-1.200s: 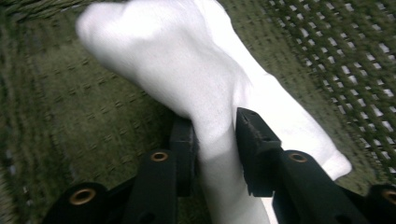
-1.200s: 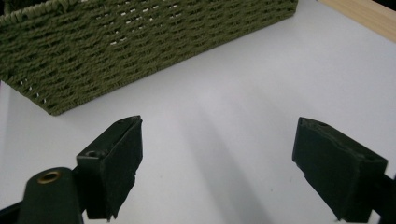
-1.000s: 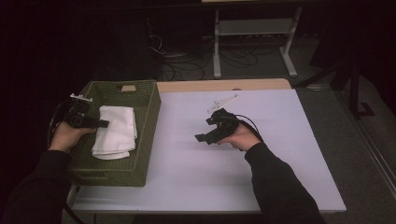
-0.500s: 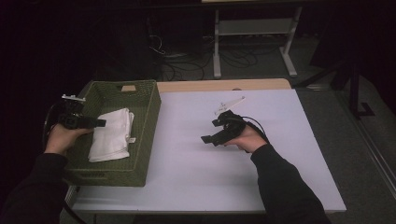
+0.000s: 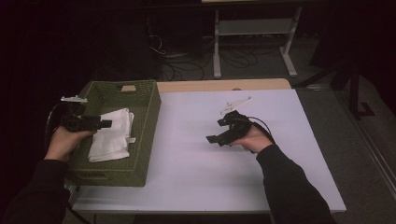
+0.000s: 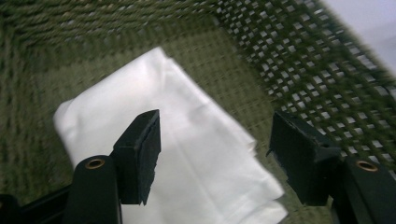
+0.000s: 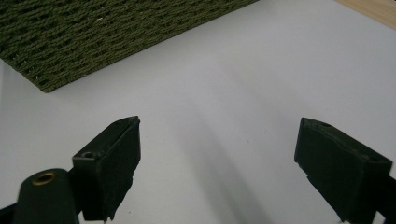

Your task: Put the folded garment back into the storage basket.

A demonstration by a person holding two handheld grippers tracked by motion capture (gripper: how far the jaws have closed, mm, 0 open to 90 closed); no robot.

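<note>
- My left gripper (image 5: 105, 123) is held out level in my left hand (image 5: 65, 142), jaws apart.
- My right gripper (image 5: 211, 139) sits low in my right hand (image 5: 254, 139), jaws spread wide.

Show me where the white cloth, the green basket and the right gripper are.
white cloth (image 6: 187, 154): left gripper view, middle of its folded top.
green basket (image 5: 150, 121): high view, right wall.
right gripper (image 5: 211, 139): high view, between its fingertips.

A white table (image 5: 224, 172) carried a green woven basket (image 5: 144, 126) at its left edge — a folded white cloth (image 5: 112, 135) lay inside. A wooden strip showed along the far edge — the remaining top was bare white.
</note>
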